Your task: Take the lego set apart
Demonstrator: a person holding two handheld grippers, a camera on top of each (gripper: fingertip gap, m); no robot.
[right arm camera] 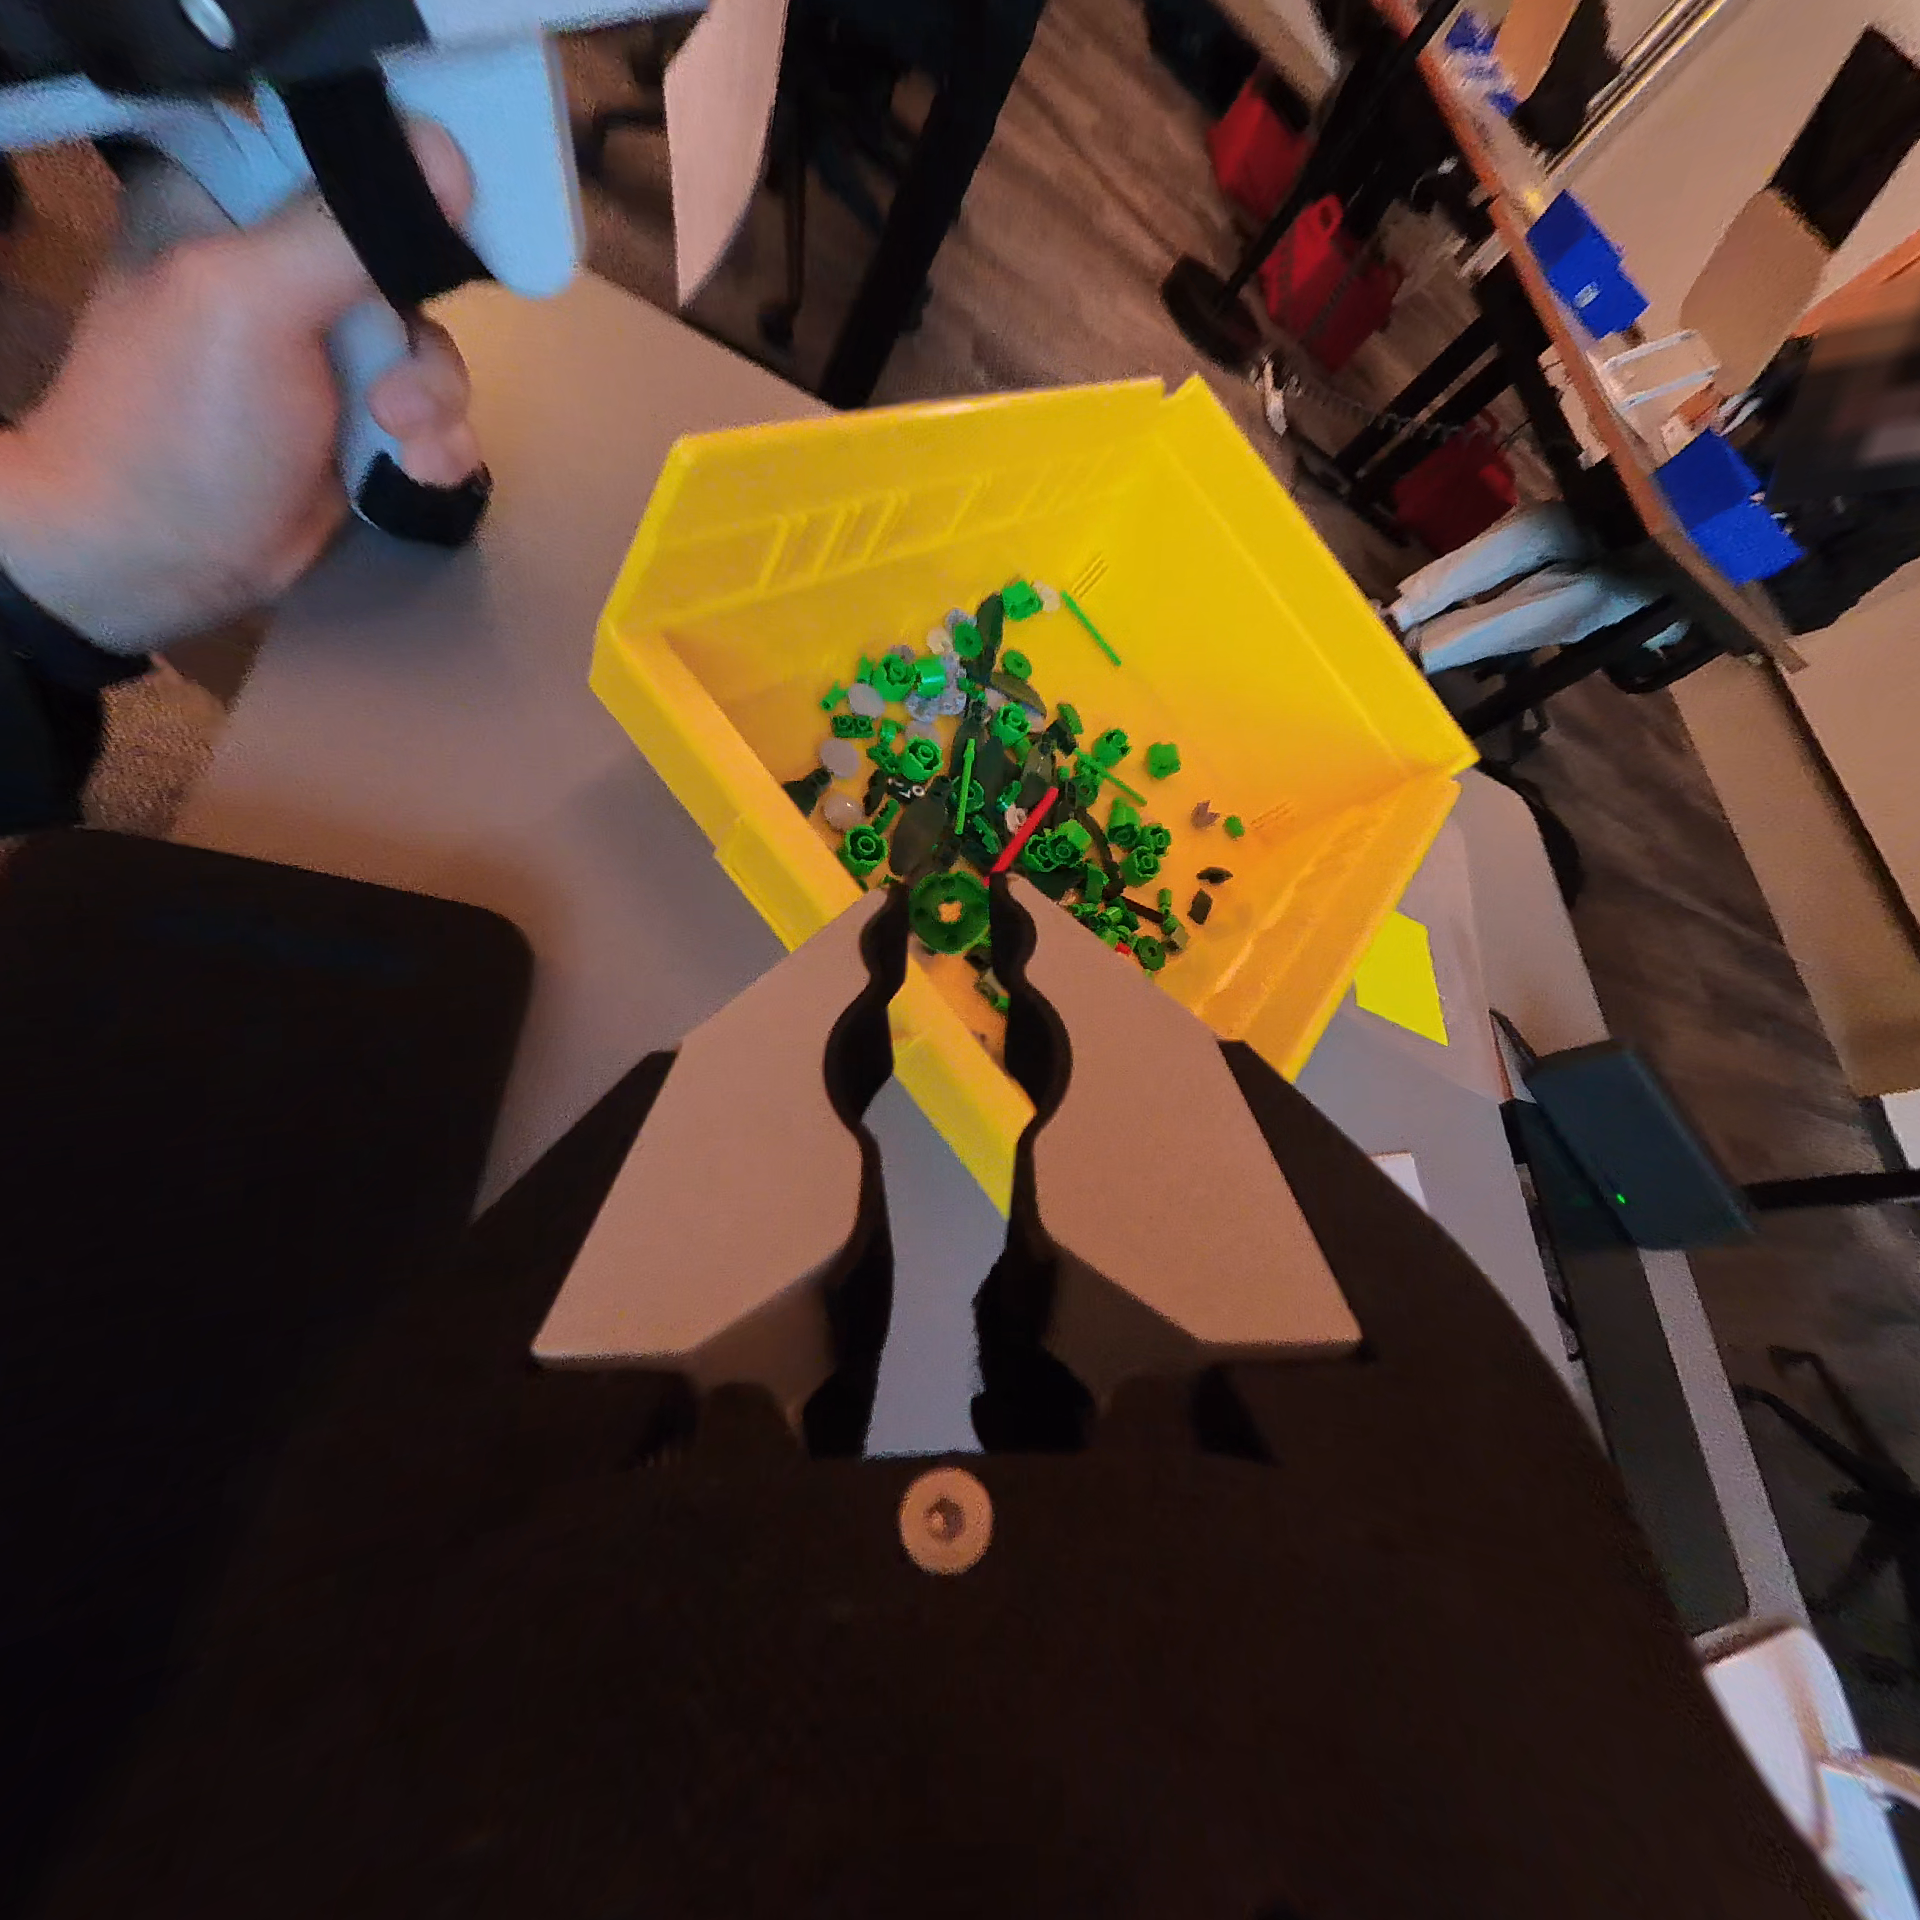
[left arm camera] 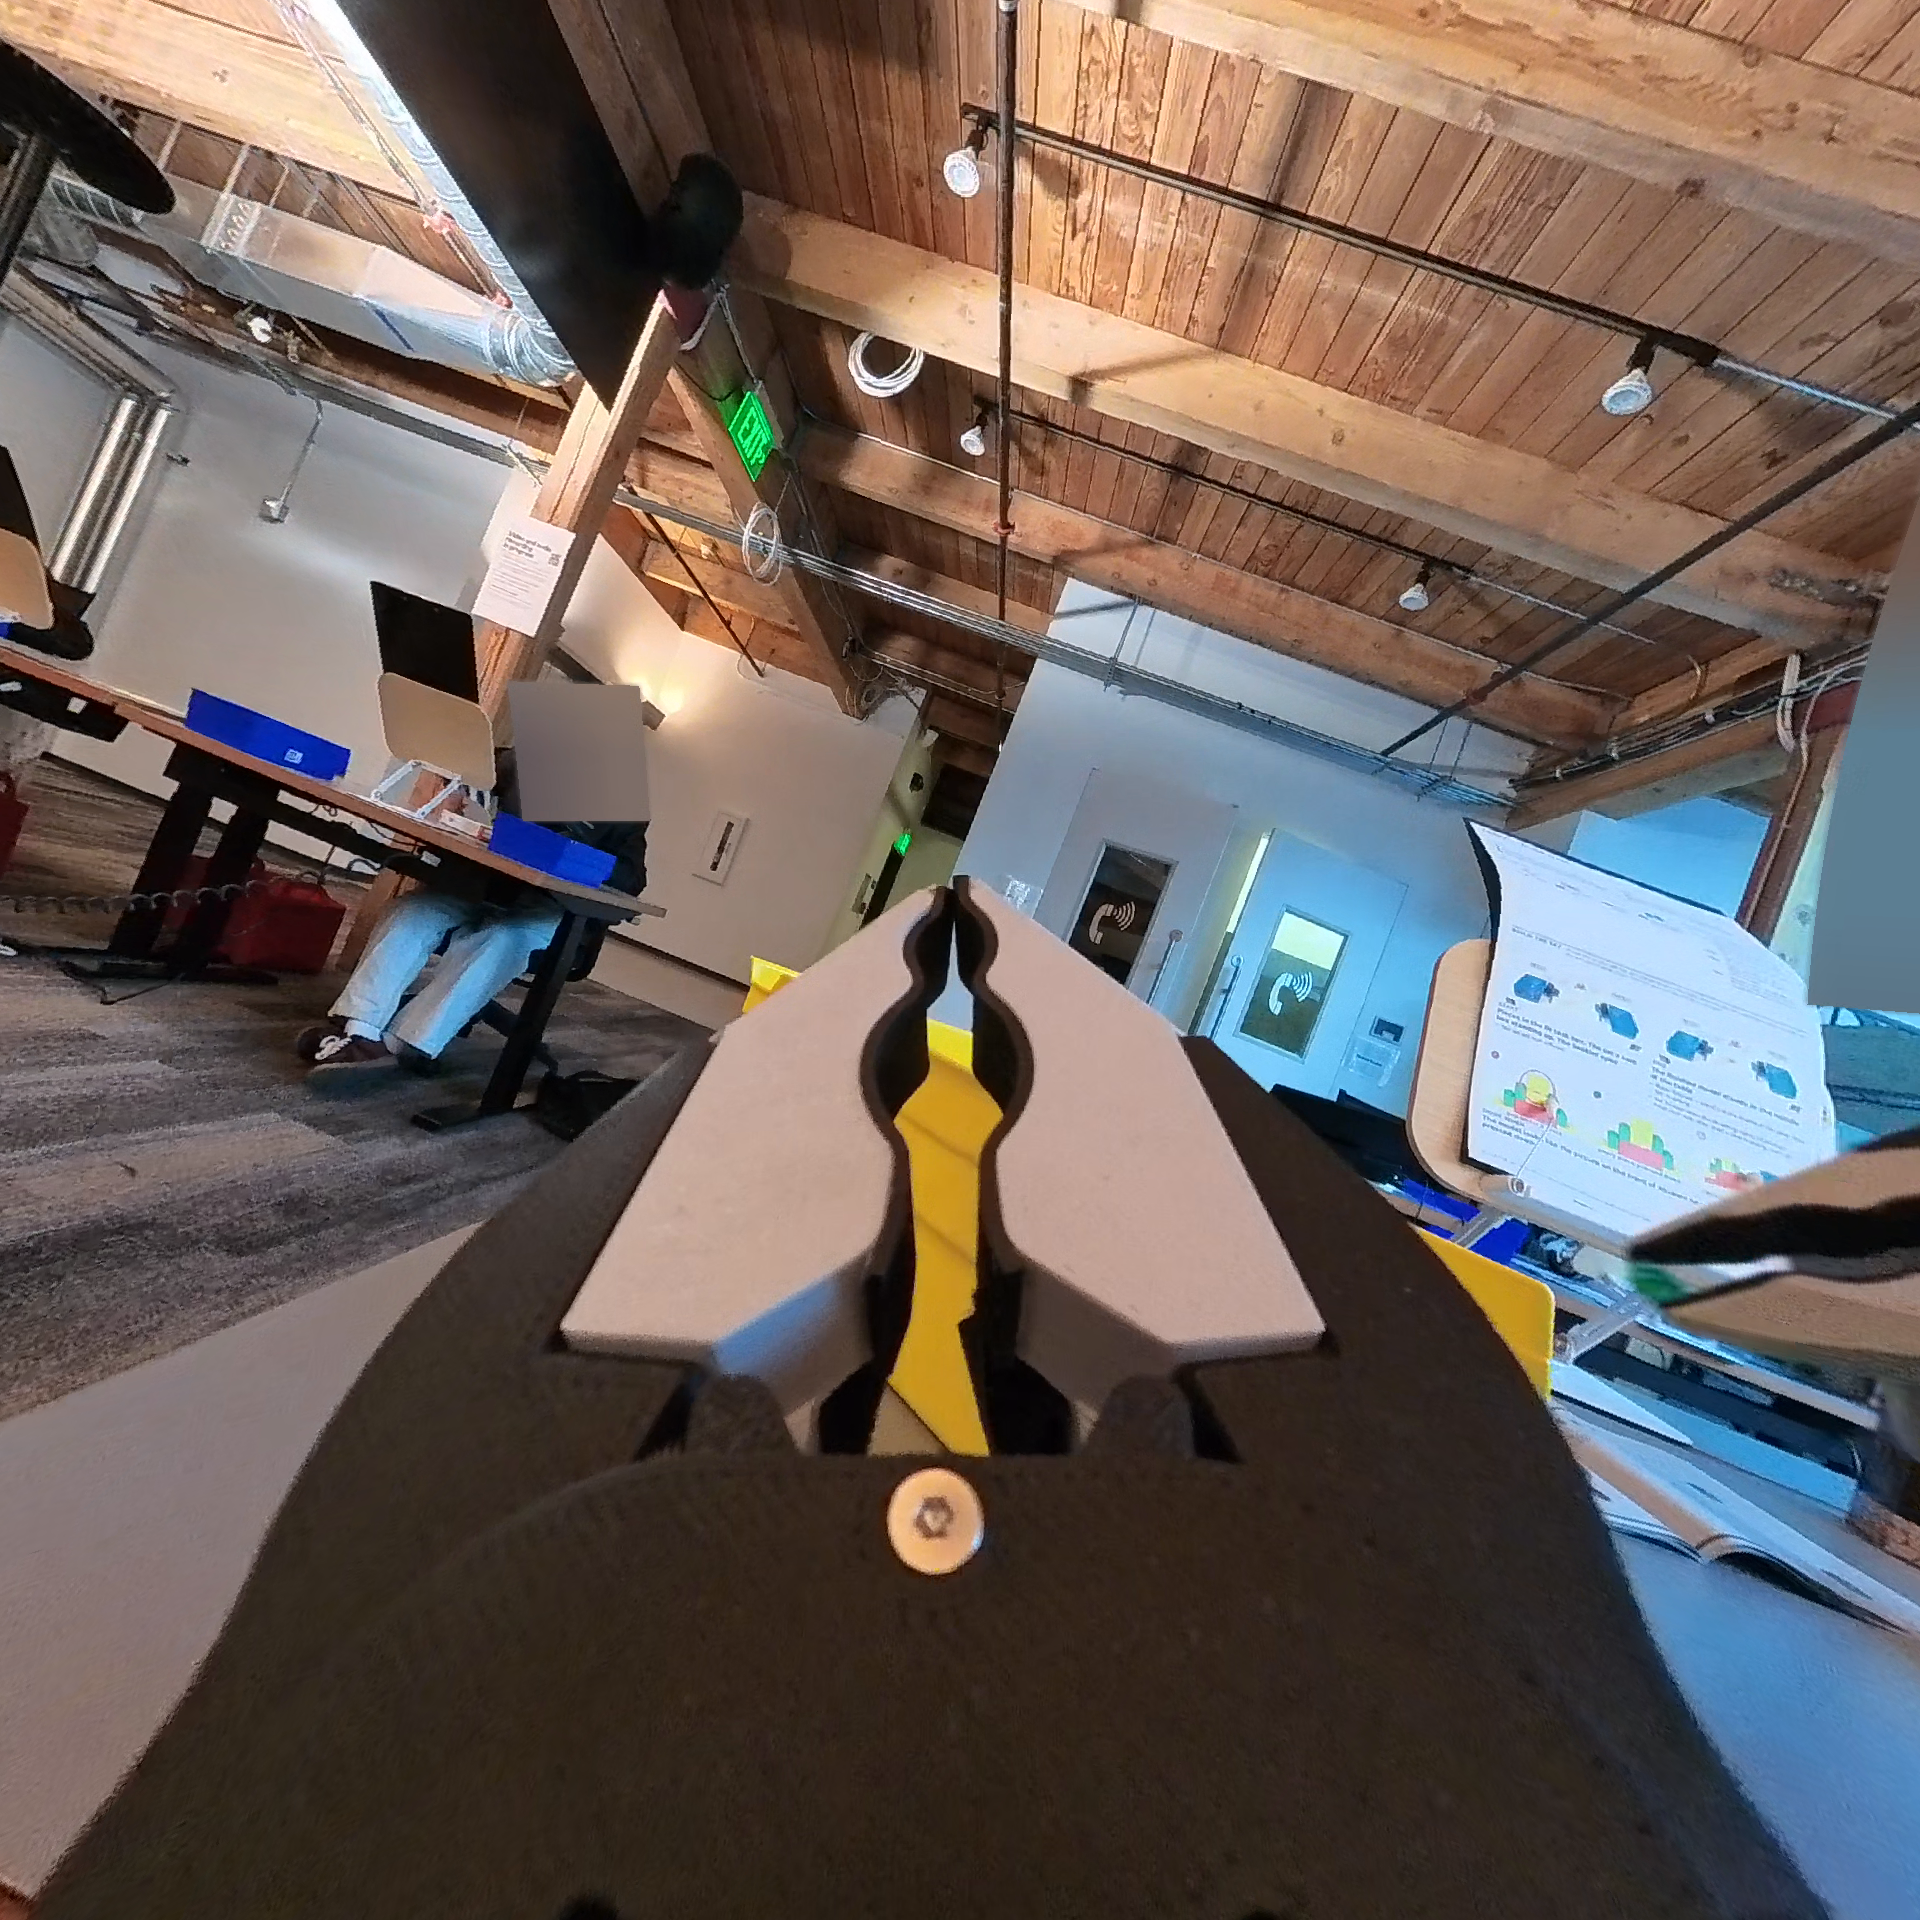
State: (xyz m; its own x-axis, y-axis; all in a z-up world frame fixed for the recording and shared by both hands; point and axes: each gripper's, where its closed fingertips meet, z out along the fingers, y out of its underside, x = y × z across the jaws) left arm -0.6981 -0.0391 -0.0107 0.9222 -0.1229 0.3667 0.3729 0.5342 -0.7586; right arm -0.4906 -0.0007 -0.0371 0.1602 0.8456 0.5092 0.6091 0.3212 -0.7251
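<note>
A yellow bin [right arm camera: 1299, 644] stands on the grey table [right arm camera: 436, 727] and holds a heap of several loose green lego pieces [right arm camera: 997, 769], with a red rod among them. My right gripper [right arm camera: 945, 896] hangs over the bin's near wall, shut on a round green lego piece [right arm camera: 948, 912]. It also shows at the right edge of the left wrist view [left arm camera: 1642, 1276], with green at its tip. My left gripper [left arm camera: 958, 896] is shut and empty, tilted upward, with the bin [left arm camera: 940, 1143] behind its fingers. A hand [right arm camera: 187, 436] holds it to the left of the bin.
A printed instruction sheet [left arm camera: 1652, 1039] stands on a wooden holder to the right, and an open booklet [left arm camera: 1714, 1538] lies on the table below it. A dark box [right arm camera: 1631, 1153] sits by the table's right edge. Other tables carry blue bins [left arm camera: 265, 732], and a person sits at one of them [left arm camera: 457, 935]. The gap from one gripper's tips to the other's is roughly 20 centimetres.
</note>
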